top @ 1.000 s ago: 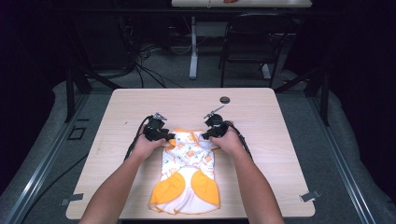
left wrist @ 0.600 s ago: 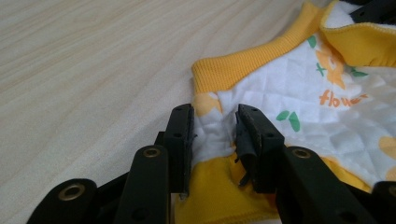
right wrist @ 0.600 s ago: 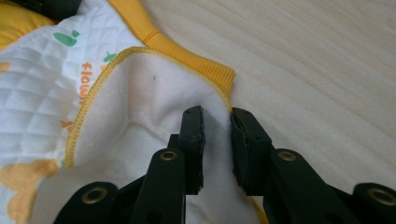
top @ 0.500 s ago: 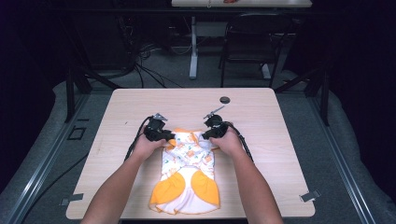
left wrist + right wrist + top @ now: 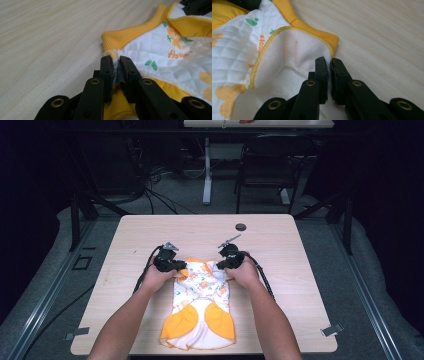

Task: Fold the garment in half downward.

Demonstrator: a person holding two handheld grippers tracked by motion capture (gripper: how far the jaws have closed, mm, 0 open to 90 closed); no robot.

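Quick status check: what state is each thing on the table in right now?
Left gripper: shut on the garment's waistband corner.
Right gripper: shut on the garment's opposite edge.
Garment: lying flat on the table, waistband end pinched at both sides.
Black disc: resting untouched, apart.

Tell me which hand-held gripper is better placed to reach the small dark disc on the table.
The right hand-held gripper: the dark disc lies just beyond it. But it is shut on the garment, so must release first.

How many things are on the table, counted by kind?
Claws: 2, the left claw and the right claw
Garments: 1, the white and orange garment
Small dark round objects: 1, the round object
Total: 4
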